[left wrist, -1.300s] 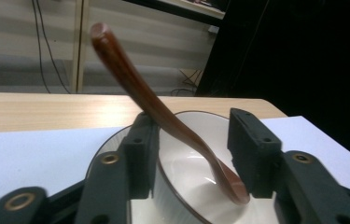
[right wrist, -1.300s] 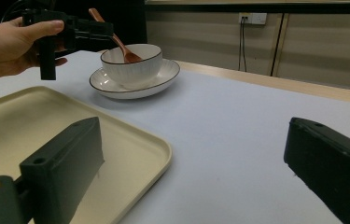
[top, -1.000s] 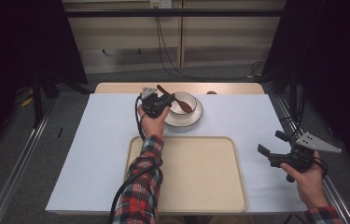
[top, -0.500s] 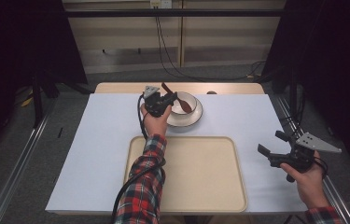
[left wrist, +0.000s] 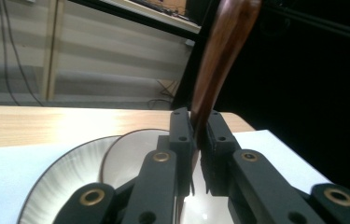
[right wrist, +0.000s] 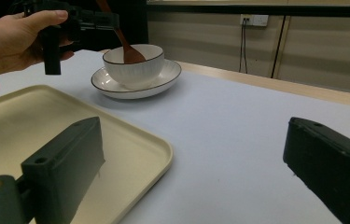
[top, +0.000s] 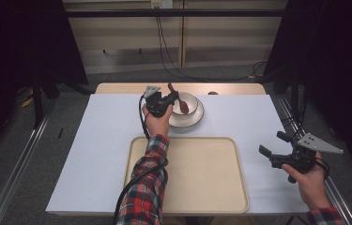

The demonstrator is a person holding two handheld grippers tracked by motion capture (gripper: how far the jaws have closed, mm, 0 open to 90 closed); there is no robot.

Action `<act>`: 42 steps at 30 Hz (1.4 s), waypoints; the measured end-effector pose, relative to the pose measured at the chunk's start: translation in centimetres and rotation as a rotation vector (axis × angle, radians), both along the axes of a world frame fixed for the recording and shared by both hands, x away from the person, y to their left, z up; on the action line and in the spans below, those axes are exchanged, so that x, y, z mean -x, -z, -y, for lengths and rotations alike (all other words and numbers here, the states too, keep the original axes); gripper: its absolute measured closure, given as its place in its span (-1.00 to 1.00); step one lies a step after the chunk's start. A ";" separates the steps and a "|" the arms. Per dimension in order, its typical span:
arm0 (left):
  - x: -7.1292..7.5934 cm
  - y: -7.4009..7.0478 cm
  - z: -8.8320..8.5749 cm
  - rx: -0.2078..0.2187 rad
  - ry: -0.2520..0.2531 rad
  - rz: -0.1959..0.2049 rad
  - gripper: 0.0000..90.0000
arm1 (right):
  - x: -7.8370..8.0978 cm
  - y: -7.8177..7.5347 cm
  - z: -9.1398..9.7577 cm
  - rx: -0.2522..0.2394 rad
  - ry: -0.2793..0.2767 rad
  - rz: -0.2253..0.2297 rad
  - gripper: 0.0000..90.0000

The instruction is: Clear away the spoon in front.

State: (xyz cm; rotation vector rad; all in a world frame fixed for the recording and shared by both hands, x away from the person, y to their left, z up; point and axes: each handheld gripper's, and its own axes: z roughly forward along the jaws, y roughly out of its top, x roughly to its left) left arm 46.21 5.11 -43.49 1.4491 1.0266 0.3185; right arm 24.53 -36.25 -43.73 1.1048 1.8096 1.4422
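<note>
Wooden spoon (top: 179, 100) sits tilted in the white bowl (top: 190, 104), scoop end down inside, handle sticking up and out toward the left gripper (top: 164, 100). Left gripper is clamped on the spoon handle; in the left gripper view the two black jaws pinch the brown handle (left wrist: 219, 56) between them just above the bowl rim (left wrist: 130, 140). Bowl stands on a white saucer (top: 197, 118) with a dark rim, at the far middle of the table (top: 94, 140), which has a pale sheet over it with a wood strip showing at the far edge. Cream tray (top: 202, 173) lies bare just nearer than the saucer, close but not touching, right under the left forearm in a plaid sleeve (top: 145, 187). Right gripper (top: 275, 147) is well apart at the table's right edge, held above it, jaws spread wide with nothing between; the right gripper view looks past them across the tray corner (right wrist: 154, 149) to the bowl (right wrist: 135, 65) and spoon (right wrist: 126, 46). Small dark thing (top: 212, 93) on the wood strip behind the saucer, too small to tell. Cables hang down the back wall.
</note>
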 end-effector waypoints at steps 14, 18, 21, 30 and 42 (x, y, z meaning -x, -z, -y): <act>0.3 -2.8 -1.3 0.057 0.006 0.016 0.89 | 0.0 0.1 -0.1 0.004 0.005 -0.008 -0.93; 0.5 -3.8 -2.0 0.070 -0.013 0.011 0.89 | 0.0 0.2 -0.3 0.020 -0.003 -0.009 -0.94; 0.7 -4.4 -2.4 0.062 -0.007 0.019 0.89 | -0.1 0.3 -0.4 0.022 -0.001 -0.011 -0.95; 1.5 -5.5 -4.0 0.072 0.025 -0.014 0.89 | -0.1 0.3 -0.5 0.021 -0.007 -0.011 -0.99; 3.0 -6.8 -5.8 0.041 0.095 -0.066 0.89 | -0.3 0.4 -0.7 0.023 -0.028 -0.012 -1.00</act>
